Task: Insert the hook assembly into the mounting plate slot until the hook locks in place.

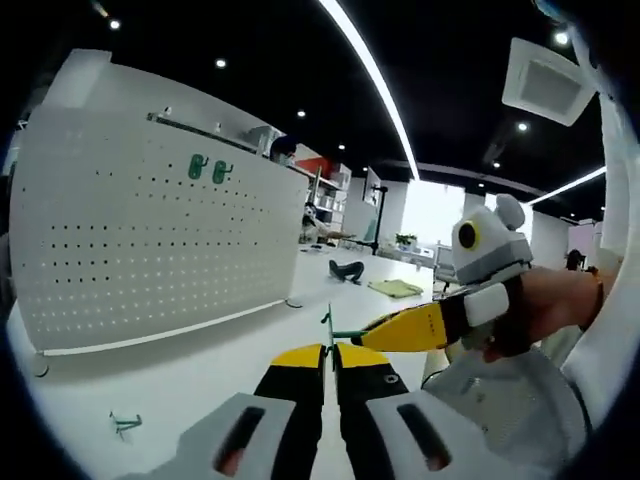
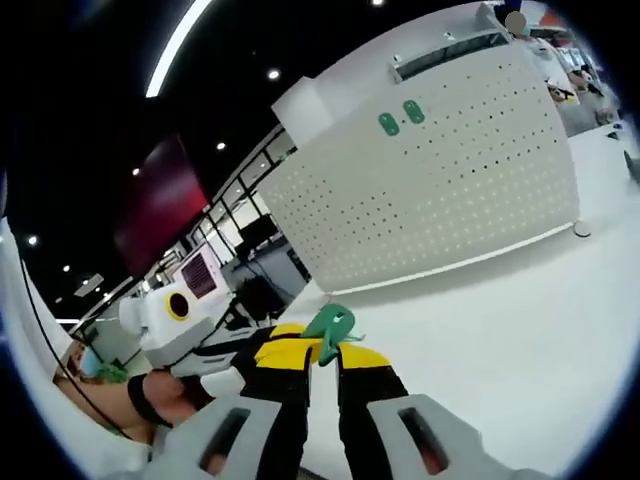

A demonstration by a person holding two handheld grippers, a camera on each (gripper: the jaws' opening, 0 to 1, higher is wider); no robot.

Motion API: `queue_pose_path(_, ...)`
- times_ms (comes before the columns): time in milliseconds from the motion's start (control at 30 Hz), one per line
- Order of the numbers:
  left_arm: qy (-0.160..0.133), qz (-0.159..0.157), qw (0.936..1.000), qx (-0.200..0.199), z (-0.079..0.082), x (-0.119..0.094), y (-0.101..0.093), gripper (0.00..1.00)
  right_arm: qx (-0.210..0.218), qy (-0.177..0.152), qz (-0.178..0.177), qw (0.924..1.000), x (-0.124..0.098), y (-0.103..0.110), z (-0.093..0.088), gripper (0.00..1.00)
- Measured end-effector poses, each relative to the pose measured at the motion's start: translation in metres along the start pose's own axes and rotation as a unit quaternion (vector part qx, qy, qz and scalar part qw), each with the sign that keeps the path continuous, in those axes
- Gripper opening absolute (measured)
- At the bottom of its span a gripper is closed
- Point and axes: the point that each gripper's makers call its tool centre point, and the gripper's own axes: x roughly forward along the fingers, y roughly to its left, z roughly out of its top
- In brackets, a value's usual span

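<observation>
On the white worktop [image 2: 520, 330] the pegboard [image 2: 440, 170] stands well ahead, upper right of your right gripper view, while your right tool [image 2: 322, 352] is closed on the green hook [image 2: 330, 325] and your left tool [image 1: 330, 357] pinches its thin stem [image 1: 328, 325].

Your two handheld grippers, the left gripper [image 1: 329, 372] and the right gripper [image 2: 322, 364], share white bodies with slotted shoulders, black jaws tipped in yellow, and a grey housing with a yellow-ringed round part.
</observation>
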Motion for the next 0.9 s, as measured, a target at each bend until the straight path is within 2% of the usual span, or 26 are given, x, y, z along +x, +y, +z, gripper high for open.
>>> queue_pose_path(67, -0.01, -0.002, 0.9999, 0.005, 0.0017, -0.0001, -0.0008, 0.04, 0.015, -0.006, 0.006, 0.9999, 0.0003, 0.0012, 0.0014, 0.05)
queue_pose_path(333, -0.016, -0.006, 0.9998, 0.006, 0.0011, 0.0006, -0.0047, 0.04, 0.047, -0.007, 0.008, 0.9989, 0.0008, 0.001, 0.0003, 0.04)
queue_pose_path(433, -0.012, -0.006, 0.9998, 0.017, -0.0009, 0.0019, -0.0057, 0.05, 0.08, -0.011, -0.005, 0.9967, 0.0006, -0.0001, 0.0028, 0.02)
queue_pose_path(500, -0.009, -0.006, 0.9997, 0.023, -0.0018, 0.0023, -0.0067, 0.05, 0.062, -0.001, -0.004, 0.9981, 0.0006, 0.0012, 0.0021, 0.02)
queue_pose_path(733, -0.006, -0.001, 1.0, 0.005, -0.0019, 0.002, -0.0028, 0.05, 0.043, 0.006, -0.013, 0.999, 0.0035, 0.0042, 0.0031, 0.01)
queue_pose_path(900, -0.004, 0.009, 0.9999, -0.006, -0.0029, -0.0017, 0.001, 0.06, 0.011, 0.02, -0.014, 0.9997, 0.0077, 0.0077, 0.0024, 0.01)
